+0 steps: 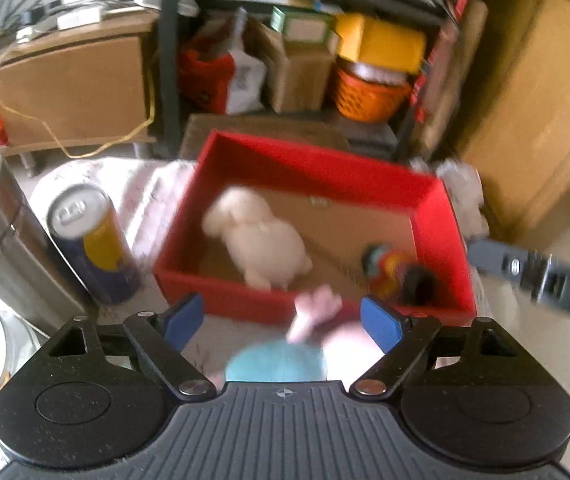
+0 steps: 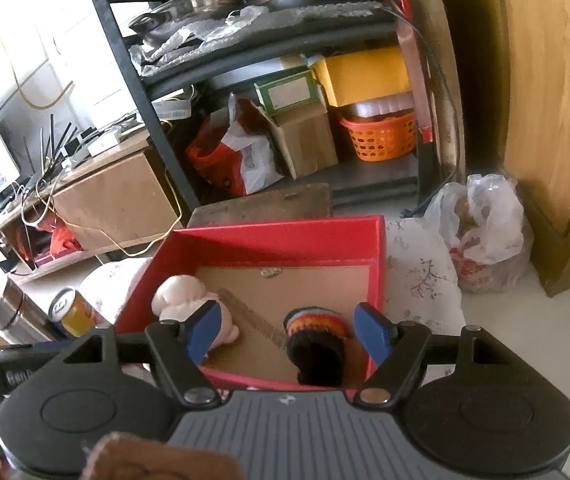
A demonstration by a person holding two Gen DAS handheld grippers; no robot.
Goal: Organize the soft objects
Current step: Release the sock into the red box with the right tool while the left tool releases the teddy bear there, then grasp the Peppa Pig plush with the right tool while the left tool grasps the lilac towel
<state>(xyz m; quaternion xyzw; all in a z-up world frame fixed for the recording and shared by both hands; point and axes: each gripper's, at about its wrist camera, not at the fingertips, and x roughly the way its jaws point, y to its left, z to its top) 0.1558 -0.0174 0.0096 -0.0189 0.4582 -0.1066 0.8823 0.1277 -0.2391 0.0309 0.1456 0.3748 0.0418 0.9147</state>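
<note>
A red box (image 1: 441, 216) with a cardboard floor stands on the patterned cloth; it also shows in the right wrist view (image 2: 285, 236). Inside lie a white plush toy (image 1: 261, 236) (image 2: 177, 296) and a striped knitted toy with a black end (image 1: 401, 272) (image 2: 317, 336). My left gripper (image 1: 283, 320) is open in front of the box, with a blurred pink and light-blue soft toy (image 1: 285, 352) between its fingers, not pinched. My right gripper (image 2: 285, 330) is open over the box's near edge, fingers either side of the knitted toy.
A blue and yellow can (image 1: 93, 240) (image 2: 73, 312) and a steel flask (image 1: 1, 232) (image 2: 9, 312) stand left of the box. A white plastic bag (image 2: 481, 232) lies on the right. A shelf with an orange basket (image 2: 381, 140) and cardboard boxes stands behind. The right gripper's body (image 1: 545, 280) shows at right.
</note>
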